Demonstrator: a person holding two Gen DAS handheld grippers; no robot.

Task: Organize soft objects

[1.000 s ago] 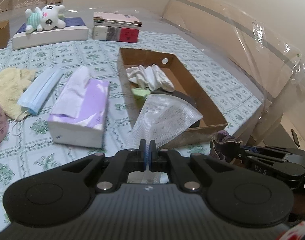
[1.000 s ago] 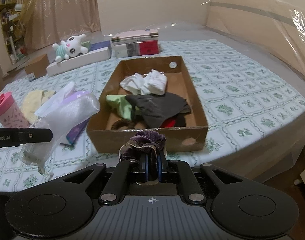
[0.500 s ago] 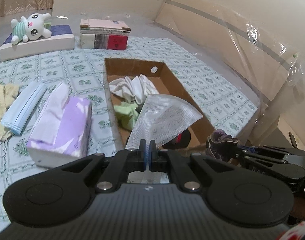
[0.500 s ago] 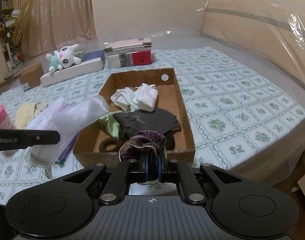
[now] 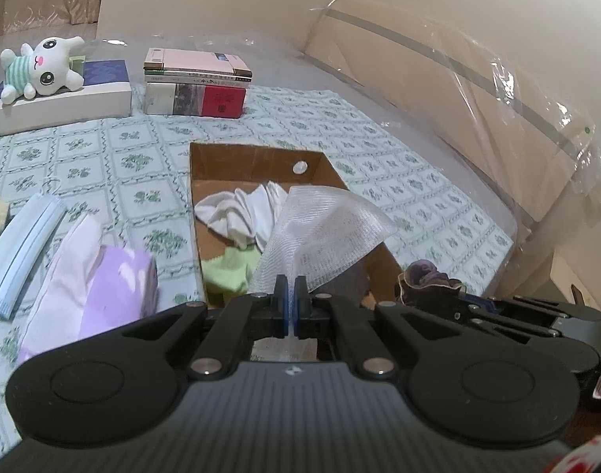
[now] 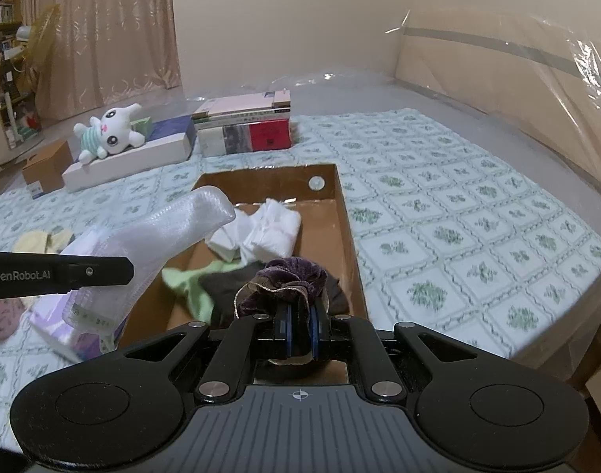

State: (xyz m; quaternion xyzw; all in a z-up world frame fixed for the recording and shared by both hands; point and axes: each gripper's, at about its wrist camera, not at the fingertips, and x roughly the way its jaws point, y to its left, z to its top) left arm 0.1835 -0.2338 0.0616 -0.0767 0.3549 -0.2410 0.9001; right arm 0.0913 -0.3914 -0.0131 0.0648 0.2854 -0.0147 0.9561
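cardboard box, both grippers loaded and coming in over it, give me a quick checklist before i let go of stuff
1. Left gripper has its load: ok, shut on the white mesh bag.
2. Right gripper has its load: ok, shut on the purple scrunchie.
3. Mesh bag over the cardboard box: cannot tell; its upper part overlaps the box's left wall, its lower part hangs outside.
4. Scrunchie over the box: ok, it sits above the dark cloth at the near end.
5. Room inside the box: ok, bare cardboard shows near the white cloth.
6. Grippers apart: ok, a gap shows between them.
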